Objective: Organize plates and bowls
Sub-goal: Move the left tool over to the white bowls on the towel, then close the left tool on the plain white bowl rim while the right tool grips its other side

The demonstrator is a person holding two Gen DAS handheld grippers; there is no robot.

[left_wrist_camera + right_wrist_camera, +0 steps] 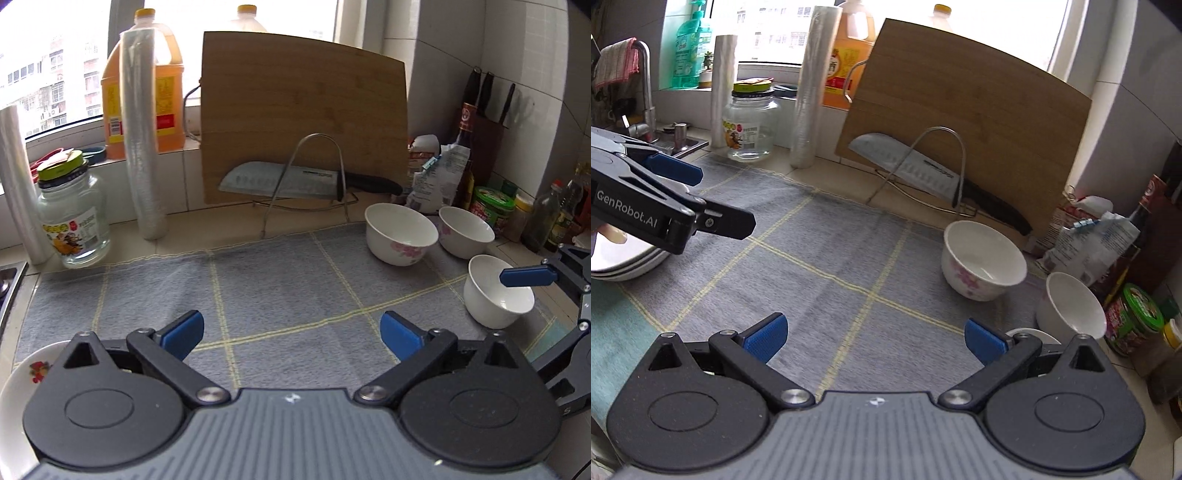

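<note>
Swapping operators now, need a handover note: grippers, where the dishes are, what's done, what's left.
Left gripper: open, nothing between the fingers, over the grey mat.
Right gripper: open, empty, beside the bowls.
Plates: stacked at the mat's left edge, under the left gripper.
Bowls: three, loose on the right side of the mat: large floral bowl, second floral bowl, plain white bowl.
Done: plates look stacked.
Left: the bowls, none nested yet.
</note>
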